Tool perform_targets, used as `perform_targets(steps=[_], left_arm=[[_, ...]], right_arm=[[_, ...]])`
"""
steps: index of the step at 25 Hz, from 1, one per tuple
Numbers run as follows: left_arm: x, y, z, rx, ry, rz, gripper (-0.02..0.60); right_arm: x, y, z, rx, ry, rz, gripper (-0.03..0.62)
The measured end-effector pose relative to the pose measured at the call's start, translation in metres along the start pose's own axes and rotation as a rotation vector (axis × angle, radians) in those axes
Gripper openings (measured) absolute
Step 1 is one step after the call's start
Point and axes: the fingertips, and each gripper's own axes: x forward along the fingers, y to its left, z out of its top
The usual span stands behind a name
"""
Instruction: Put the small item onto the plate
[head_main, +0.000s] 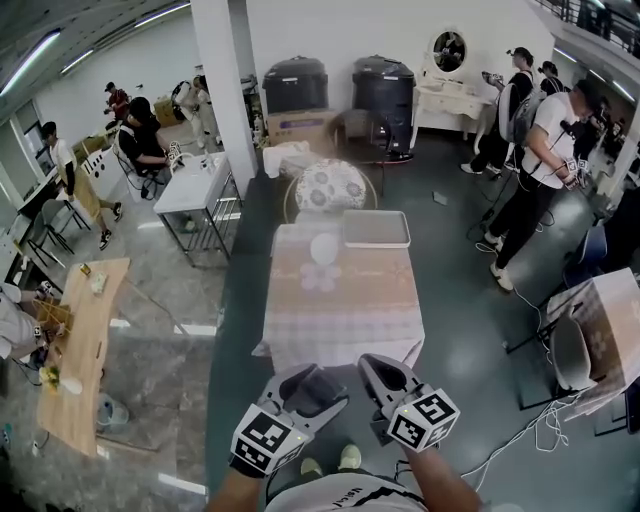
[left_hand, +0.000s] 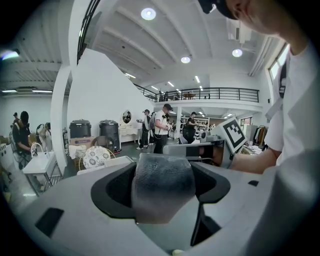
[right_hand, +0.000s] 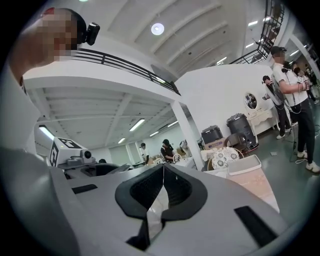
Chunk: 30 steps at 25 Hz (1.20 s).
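Pink patterned cloth covers the tabletop (head_main: 340, 318) ahead of you, and the small item (head_main: 325, 247), a white rounded piece, sits on it toward the far end. Just on its near side lies a pale, flower-shaped shape that looks like the plate (head_main: 320, 279). A white tray (head_main: 377, 229) sits just to its right at the far edge. Both tools hang low by your body, well apart from all of that. Your left gripper (head_main: 318, 385) has its jaws released and spread wide with nothing in them; your right gripper (head_main: 380, 368) has its jaws clenched together on nothing. No reach has begun, so the step in hand is the approach. Step up to the near edge first, since the item is far across the cloth. Lead with the left, as it is already spread. Bring the jaws down around the item's sides, not onto its top, and close gently: it looks smooth and may slip. Lift it clear of the cloth before carrying it toward you, so nothing drags.
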Motion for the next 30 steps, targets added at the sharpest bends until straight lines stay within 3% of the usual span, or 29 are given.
perform_targets(steps=[20,30], left_arm=[[0.050,0.009,0.022,0.020,0.006,0.031,0.324],[0.072,0.063,0.025,0.009,0.001,-0.003,0.324]], right_arm=[[0.004,-0.047,0.018,-0.012,-0.007,0.032,0.015],[0.056,-0.070,0.020,-0.013,0.007,-0.004,0.015]])
